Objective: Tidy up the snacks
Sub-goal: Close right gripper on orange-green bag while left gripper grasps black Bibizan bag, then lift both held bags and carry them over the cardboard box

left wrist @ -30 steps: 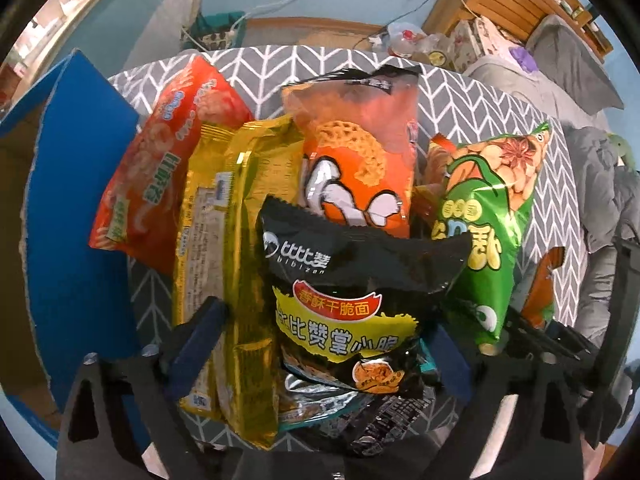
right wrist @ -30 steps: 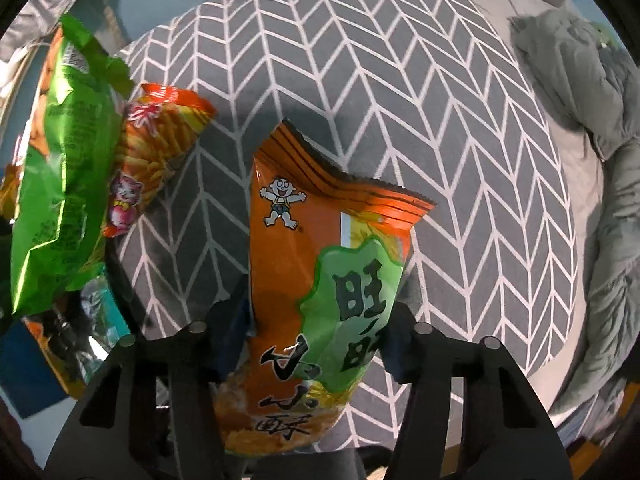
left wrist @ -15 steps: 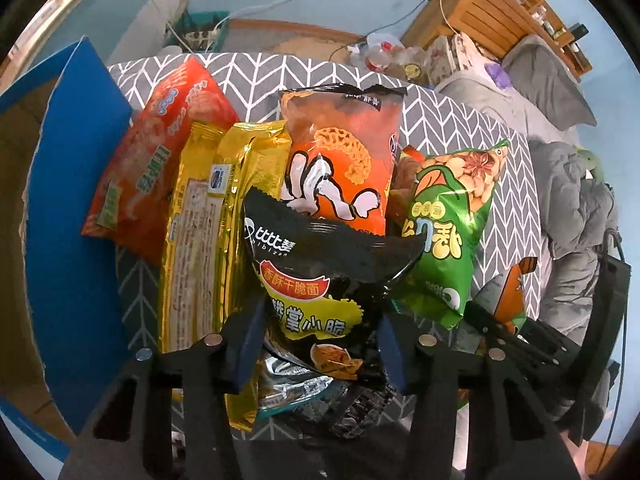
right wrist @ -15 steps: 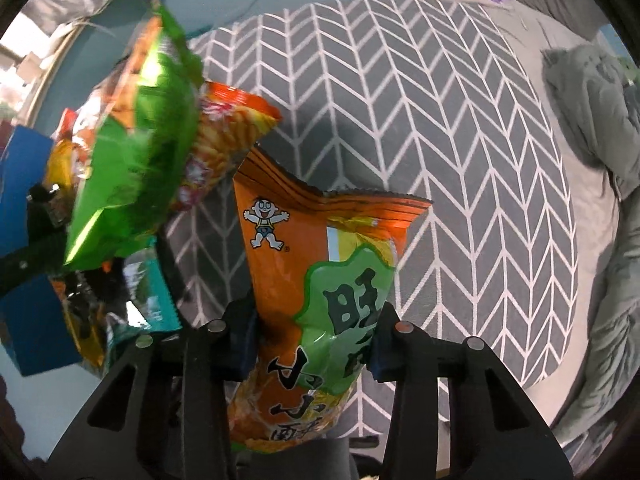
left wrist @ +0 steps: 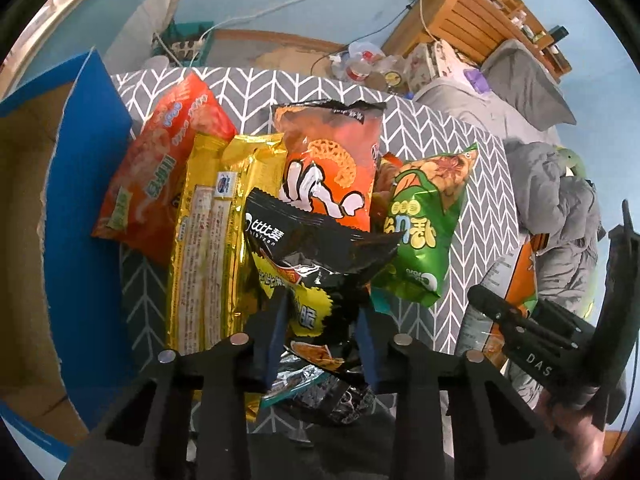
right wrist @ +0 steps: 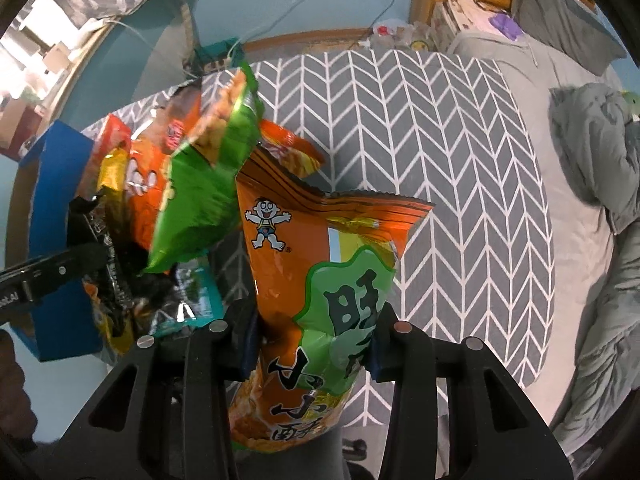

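Orange snack bag (right wrist: 320, 280) between shut right jaws; black bag (left wrist: 316, 256) between closing left jaws

Black snack bag (left wrist: 320, 248) crumpled at frame centre, orange-and-green bag (right wrist: 320, 300) held upright at lower centre, red bag (left wrist: 160, 168), gold pack (left wrist: 212, 248), orange bag (left wrist: 328, 168) and green bag (left wrist: 424, 224) spread across the chevron cloth
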Available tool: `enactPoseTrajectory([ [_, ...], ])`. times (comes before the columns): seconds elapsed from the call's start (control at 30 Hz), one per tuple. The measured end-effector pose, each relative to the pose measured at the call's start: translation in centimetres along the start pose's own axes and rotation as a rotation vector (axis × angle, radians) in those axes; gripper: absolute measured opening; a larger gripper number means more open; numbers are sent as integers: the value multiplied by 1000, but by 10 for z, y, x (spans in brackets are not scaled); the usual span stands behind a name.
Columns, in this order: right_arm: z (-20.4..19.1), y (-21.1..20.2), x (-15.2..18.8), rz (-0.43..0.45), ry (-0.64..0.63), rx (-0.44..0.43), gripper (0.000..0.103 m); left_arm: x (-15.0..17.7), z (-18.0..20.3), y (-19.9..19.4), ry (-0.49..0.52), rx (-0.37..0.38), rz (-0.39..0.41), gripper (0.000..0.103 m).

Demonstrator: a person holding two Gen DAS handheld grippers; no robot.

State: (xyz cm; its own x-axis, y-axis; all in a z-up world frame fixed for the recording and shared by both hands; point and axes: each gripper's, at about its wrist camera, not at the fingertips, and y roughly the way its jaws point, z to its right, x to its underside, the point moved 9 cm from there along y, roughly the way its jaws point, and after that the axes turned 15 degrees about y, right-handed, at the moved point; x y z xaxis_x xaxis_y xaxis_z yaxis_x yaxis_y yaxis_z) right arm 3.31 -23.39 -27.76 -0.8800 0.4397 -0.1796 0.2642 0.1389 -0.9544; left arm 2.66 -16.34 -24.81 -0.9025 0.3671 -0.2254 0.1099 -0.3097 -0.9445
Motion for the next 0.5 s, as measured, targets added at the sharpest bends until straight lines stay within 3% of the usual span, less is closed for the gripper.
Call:
enactPoseTrajectory([
  [0.5, -6, -20, -1, 40, -52, -51, 39, 4, -13, -23, -31, 31, 27, 20],
])
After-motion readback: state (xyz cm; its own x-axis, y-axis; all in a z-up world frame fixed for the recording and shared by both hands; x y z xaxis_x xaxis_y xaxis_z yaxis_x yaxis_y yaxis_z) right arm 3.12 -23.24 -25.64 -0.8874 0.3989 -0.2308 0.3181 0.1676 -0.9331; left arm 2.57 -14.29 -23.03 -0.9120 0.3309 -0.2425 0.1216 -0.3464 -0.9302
